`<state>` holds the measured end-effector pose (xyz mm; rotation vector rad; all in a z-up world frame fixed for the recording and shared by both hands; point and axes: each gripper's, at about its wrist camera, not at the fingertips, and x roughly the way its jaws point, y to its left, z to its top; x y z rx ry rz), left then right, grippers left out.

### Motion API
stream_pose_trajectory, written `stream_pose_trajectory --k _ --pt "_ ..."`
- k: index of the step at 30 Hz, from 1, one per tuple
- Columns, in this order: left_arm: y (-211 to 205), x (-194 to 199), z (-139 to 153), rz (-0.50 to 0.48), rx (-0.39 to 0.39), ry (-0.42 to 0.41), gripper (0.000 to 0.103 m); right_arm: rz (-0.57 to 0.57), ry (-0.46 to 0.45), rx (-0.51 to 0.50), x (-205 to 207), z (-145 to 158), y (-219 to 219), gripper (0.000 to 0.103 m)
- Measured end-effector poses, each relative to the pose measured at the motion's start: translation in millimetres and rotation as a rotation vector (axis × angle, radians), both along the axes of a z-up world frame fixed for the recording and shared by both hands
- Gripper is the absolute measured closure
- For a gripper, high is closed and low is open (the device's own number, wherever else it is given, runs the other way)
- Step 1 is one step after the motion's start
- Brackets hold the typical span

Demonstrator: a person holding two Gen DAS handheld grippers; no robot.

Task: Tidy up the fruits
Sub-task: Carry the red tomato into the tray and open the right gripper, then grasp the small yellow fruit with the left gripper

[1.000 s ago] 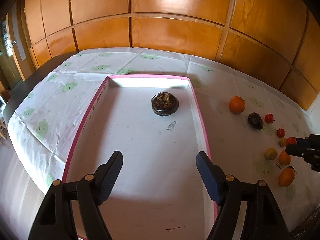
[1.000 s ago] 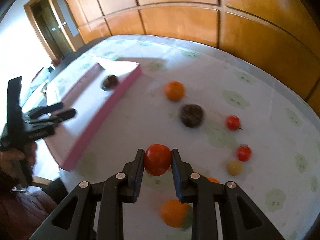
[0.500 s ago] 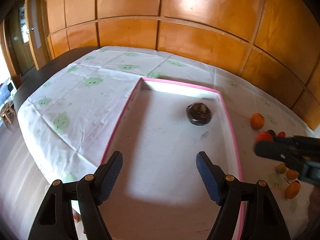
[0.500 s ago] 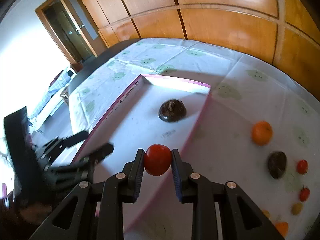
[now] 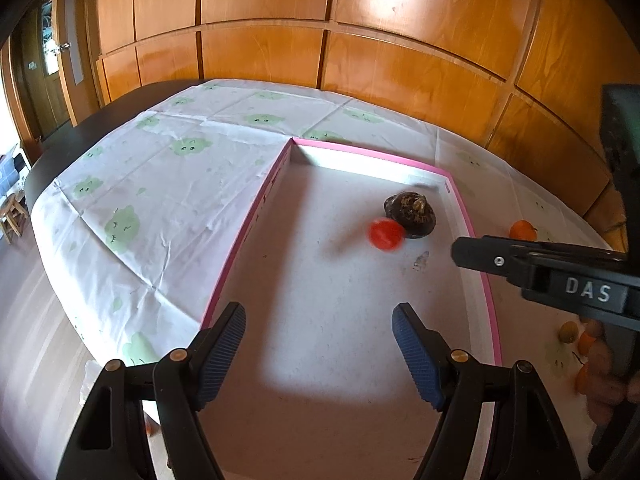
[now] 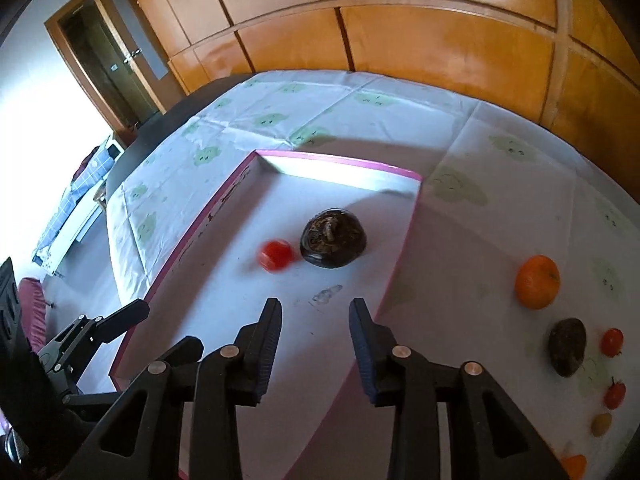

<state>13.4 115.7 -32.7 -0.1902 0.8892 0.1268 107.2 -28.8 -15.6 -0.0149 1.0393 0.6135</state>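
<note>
A red tomato (image 6: 275, 254) lies blurred on the floor of the pink-rimmed tray (image 6: 408, 236), just left of a dark brown fruit (image 6: 333, 237). Both also show in the left wrist view: tomato (image 5: 385, 233), dark fruit (image 5: 410, 213), tray rim (image 5: 248, 224). My right gripper (image 6: 314, 320) is open and empty above the tray's near right part; it shows from the side in the left wrist view (image 5: 460, 246). My left gripper (image 5: 318, 328) is open and empty over the tray's near end.
On the tablecloth right of the tray lie an orange (image 6: 537, 281), a second dark fruit (image 6: 567, 345), small red tomatoes (image 6: 612, 341), a small yellow fruit (image 6: 601, 424) and another orange (image 6: 574, 465). Wood panelling stands behind the table.
My right gripper opened and let go of the red tomato, which now sits in the tray beside the dark fruit. The left gripper view swung left, still open.
</note>
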Motion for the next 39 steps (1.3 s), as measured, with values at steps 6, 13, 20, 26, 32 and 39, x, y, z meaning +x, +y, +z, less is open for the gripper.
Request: stream_pose_trajectory --k 6,13,20,26,32,39 --pt "-4 -1 5 -0.013 0.004 -0.013 0.027 -0.051 -0.028 0.003 -19 7 -24 0.068" --pt "-16 -2 11 -0.052 0.004 -0.026 0.027 -0.113 -0.063 -0.02 -41 13 -64 0.067" --pt "-33 -4 16 -0.112 0.013 -0.035 0.027 -0.188 -0.082 -0.03 -58 19 -115 0.067" --pt "-50 -5 20 -0.173 0.019 -0.041 0.027 -0.297 -0.091 -0.047 -62 26 -171 0.067" --pt "-75 -5 25 -0.267 0.026 -0.047 0.027 -0.408 -0.106 -0.087 -63 32 -226 0.066" --pt "-108 2 25 -0.388 -0.013 0.005 0.029 -0.525 -0.108 -0.117 -60 31 -281 0.066"
